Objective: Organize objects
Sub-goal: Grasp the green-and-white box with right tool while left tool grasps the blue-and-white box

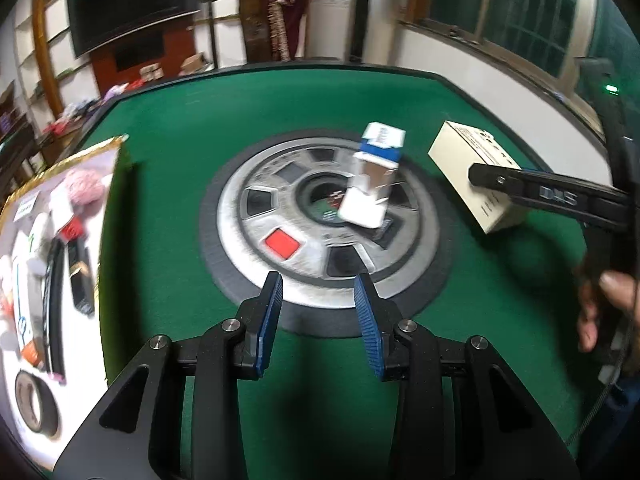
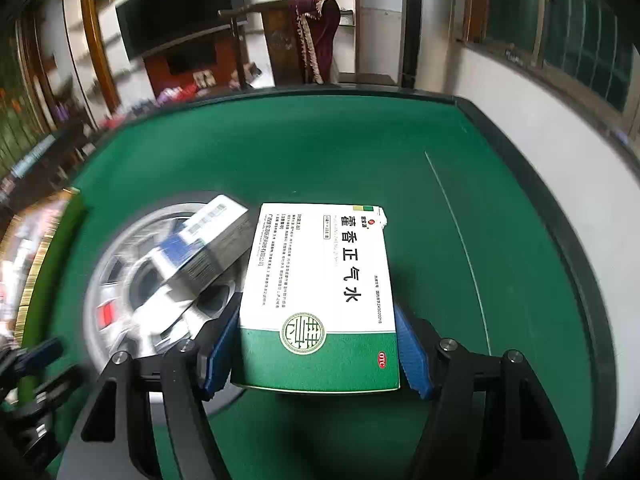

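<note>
My right gripper (image 2: 316, 344) is shut on a white and green medicine box (image 2: 320, 292) and holds it over the green table; the same box (image 1: 476, 172) shows cream-sided at the right of the left wrist view, clamped by the right gripper's fingers (image 1: 520, 184). A blue and white box (image 1: 374, 178) with an open flap lies on the round grey hub at the table's centre; it also shows in the right wrist view (image 2: 204, 248), left of the held box. My left gripper (image 1: 318, 308) is open and empty, near the hub's front edge.
The round grey hub (image 1: 280, 216) with a red button (image 1: 282, 242) sits in the green felt table (image 1: 180, 168). A gold-edged white tray (image 1: 44, 248) at the left holds several items, including a tape roll (image 1: 36, 404). A hand (image 1: 604, 304) is at the right.
</note>
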{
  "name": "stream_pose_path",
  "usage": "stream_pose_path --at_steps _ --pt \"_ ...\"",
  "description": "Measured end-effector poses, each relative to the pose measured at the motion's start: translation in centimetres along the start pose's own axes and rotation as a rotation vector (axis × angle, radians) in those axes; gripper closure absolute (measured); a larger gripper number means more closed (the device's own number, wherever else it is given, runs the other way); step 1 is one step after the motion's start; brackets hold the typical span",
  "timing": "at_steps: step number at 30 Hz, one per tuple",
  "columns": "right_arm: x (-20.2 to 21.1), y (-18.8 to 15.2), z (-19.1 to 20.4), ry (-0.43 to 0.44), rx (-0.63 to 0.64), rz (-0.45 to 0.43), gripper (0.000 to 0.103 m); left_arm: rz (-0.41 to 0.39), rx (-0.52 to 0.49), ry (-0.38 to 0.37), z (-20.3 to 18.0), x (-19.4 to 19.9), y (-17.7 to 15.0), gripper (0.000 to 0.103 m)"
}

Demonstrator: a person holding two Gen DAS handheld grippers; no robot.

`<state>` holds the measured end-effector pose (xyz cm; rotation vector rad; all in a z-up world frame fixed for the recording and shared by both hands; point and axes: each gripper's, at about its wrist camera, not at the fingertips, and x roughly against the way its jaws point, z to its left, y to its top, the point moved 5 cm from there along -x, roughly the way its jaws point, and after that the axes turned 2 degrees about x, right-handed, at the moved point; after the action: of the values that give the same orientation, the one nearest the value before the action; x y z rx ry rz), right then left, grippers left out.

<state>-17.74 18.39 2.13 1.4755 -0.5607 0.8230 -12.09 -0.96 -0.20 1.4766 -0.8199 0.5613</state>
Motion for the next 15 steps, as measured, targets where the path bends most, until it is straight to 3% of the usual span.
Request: stream_pose_path --at_steps 2,5,8,15 --pt "2.0 -0.8 -0.6 0.038 -0.024 -0.027 0.033 0.018 -0.042 -0.029 -1.4 -0.1 0.6 0.066" --pt "4.5 -2.0 -1.6 0.057 -0.040 -0.079 0.033 0.017 -0.141 -0.013 -3.6 -0.1 2.5 0.066" --pt "5.3 -2.1 -3.4 0.122 -0.094 -0.106 0.033 0.075 -0.244 0.003 -5.1 -1.3 5.0 0.066" --pt "6.0 -1.3 -4.4 0.206 -0.150 -0.132 0.033 0.163 -0.226 -0.026 -5.5 -4.5 9.5 0.066"
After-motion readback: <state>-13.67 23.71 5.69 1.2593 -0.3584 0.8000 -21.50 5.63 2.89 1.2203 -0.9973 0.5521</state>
